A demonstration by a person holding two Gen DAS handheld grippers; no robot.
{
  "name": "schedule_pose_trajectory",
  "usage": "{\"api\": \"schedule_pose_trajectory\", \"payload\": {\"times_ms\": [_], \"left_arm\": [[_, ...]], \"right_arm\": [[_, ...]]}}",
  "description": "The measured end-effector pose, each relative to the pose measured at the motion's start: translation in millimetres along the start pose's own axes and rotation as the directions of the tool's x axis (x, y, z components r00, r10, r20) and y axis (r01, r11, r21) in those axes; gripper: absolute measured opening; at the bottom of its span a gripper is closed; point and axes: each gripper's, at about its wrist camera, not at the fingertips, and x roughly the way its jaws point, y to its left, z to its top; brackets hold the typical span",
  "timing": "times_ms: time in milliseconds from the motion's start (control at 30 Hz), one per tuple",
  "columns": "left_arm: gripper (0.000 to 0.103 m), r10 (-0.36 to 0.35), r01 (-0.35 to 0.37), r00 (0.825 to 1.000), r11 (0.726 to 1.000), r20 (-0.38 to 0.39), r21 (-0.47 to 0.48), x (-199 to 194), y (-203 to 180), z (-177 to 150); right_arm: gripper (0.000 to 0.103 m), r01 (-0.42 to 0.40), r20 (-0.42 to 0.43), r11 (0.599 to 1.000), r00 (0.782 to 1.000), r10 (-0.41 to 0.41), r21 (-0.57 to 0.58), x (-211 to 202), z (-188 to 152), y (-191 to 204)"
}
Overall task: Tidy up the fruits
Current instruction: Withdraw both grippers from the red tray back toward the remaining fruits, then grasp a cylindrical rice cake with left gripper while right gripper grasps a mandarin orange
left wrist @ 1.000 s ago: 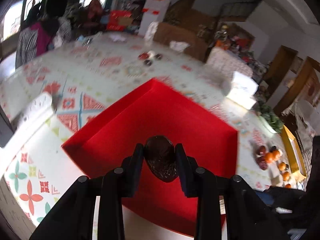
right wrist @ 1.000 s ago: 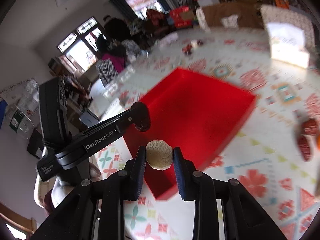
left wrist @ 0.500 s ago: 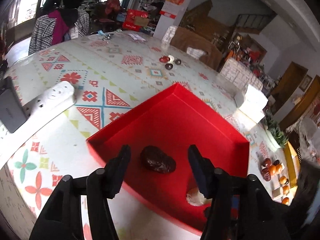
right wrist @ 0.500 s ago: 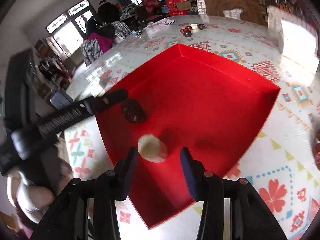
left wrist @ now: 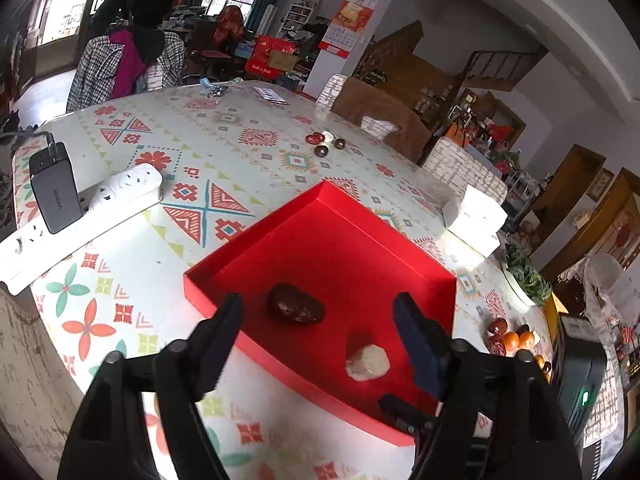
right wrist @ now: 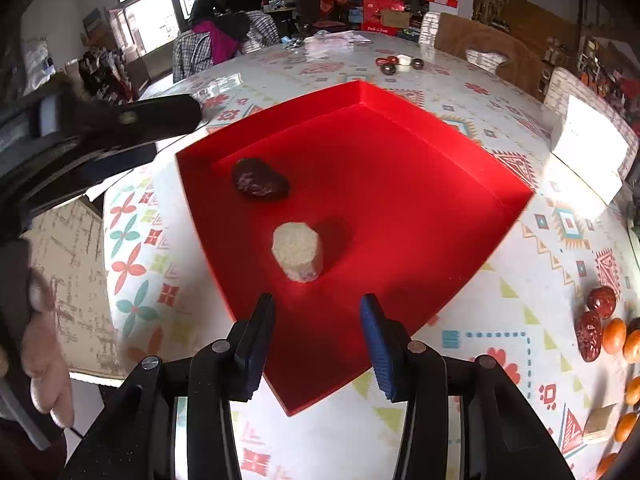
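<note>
A shallow red box (left wrist: pixel 344 248) (right wrist: pixel 400 152) lies on the patterned table. Inside it rest a dark wrinkled date (left wrist: pixel 295 309) (right wrist: pixel 259 179) and a pale beige chunk (left wrist: pixel 368 362) (right wrist: pixel 298 251), apart from each other. My left gripper (left wrist: pixel 318 322) hovers over the box's near edge, its jaws opening, with the date lying free beyond them and nothing gripped. My right gripper (right wrist: pixel 318 330) stands open above the box's near corner, the beige chunk just ahead of its fingertips and untouched. The left gripper's arm (right wrist: pixel 100 128) shows at the upper left of the right wrist view.
More dates and small oranges (right wrist: pixel 612 332) (left wrist: pixel 512 338) lie to the right of the box. Several small pieces (left wrist: pixel 326 144) sit farther back. A white power strip (left wrist: pixel 80 216) with a black adapter lies left. A white tissue box (left wrist: pixel 474 216) stands right. People sit beyond the table.
Both grippers opened and let their pieces drop: the date and the beige chunk now lie on the box floor. The left gripper drew back and up; the right one tilted down.
</note>
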Motion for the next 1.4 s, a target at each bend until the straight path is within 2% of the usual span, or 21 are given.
{"api": "schedule_pose_trajectory", "payload": {"times_ms": [67, 200, 233, 267, 367, 533, 667, 733, 800, 867, 933, 1000, 1100, 1200, 1267, 1333, 1400], "left_arm": [[0.084, -0.005, 0.005, 1.000, 1.000, -0.007, 0.023, -6, -12, -3], [0.084, -0.134, 0.135, 0.991, 0.989, -0.012, 0.062, -22, -39, -15], [0.084, -0.150, 0.151, 0.988, 0.986, -0.018, 0.070, -25, -45, -18], [0.084, -0.160, 0.162, 0.987, 0.983, -0.029, 0.084, -28, -54, -22], [0.084, -0.204, 0.209, 0.977, 0.972, -0.056, 0.104, -32, -74, -29], [0.084, -0.239, 0.245, 0.969, 0.958, -0.054, 0.148, -30, -103, -43], [0.084, -0.264, 0.286, 0.954, 0.946, -0.144, 0.154, -3, -128, -58], [0.084, -0.271, 0.303, 0.945, 0.936, -0.186, 0.177, 9, -145, -69], [0.084, -0.270, 0.318, 0.936, 0.925, -0.226, 0.208, 20, -164, -82], [0.083, -0.272, 0.338, 0.923, 0.911, -0.271, 0.236, 31, -182, -94], [0.063, -0.276, 0.357, 0.914, 0.897, -0.299, 0.262, 36, -194, -104], [0.055, -0.278, 0.379, 0.900, 0.879, -0.336, 0.289, 43, -207, -114], [0.055, -0.262, 0.386, 0.894, 0.862, -0.364, 0.329, 51, -227, -125], [0.055, -0.251, 0.400, 0.886, 0.837, -0.390, 0.372, 63, -247, -134], [0.055, -0.233, 0.399, 0.885, 0.826, -0.403, 0.399, 74, -262, -139], [0.055, -0.229, 0.408, 0.880, 0.814, -0.416, 0.414, 86, -276, -143], [0.055, -0.218, 0.404, 0.882, 0.806, -0.418, 0.432, 99, -289, -146]], "right_arm": [[0.048, -0.019, 0.035, 0.999, 0.999, 0.018, 0.040, -12, -3, -7], [0.048, -0.013, 0.156, 0.997, 0.988, 0.002, 0.071, -55, -10, -18], [0.052, 0.003, 0.205, 0.996, 0.979, -0.020, 0.084, -74, -15, -23], [0.061, 0.019, 0.231, 0.995, 0.972, -0.040, 0.093, -85, -17, -26], [0.076, 0.100, 0.350, 0.979, 0.923, -0.159, 0.179, -135, -40, -57], [0.077, 0.162, 0.342, 0.916, 0.892, -0.294, 0.366, -200, -89, -133], [0.077, 0.283, 0.227, 0.840, 0.878, -0.421, 0.463, -228, -138, -190], [0.076, 0.305, 0.162, 0.801, 0.883, -0.441, 0.516, -230, -166, -216], [0.076, 0.298, 0.132, 0.786, 0.893, -0.430, 0.543, -228, -184, -233], [0.071, 0.287, 0.105, 0.776, 0.905, -0.411, 0.562, -219, -200, -245], [0.068, 0.270, 0.090, 0.774, 0.917, -0.387, 0.573, -207, -204, -253], [0.066, 0.256, 0.083, 0.778, 0.927, -0.366, 0.574, -195, -205, -261], [0.064, 0.239, 0.084, 0.792, 0.936, -0.342, 0.562, -181, -201, -265], [0.058, 0.243, 0.073, 0.805, 0.940, -0.333, 0.541, -167, -199, -265], [0.048, 0.252, 0.060, 0.810, 0.941, -0.332, 0.530, -159, -197, -263], [0.042, 0.264, 0.053, 0.807, 0.938, -0.341, 0.528, -155, -197, -265], [0.037, 0.270, 0.058, 0.805, 0.935, -0.351, 0.527, -155, -199, -265]]}}
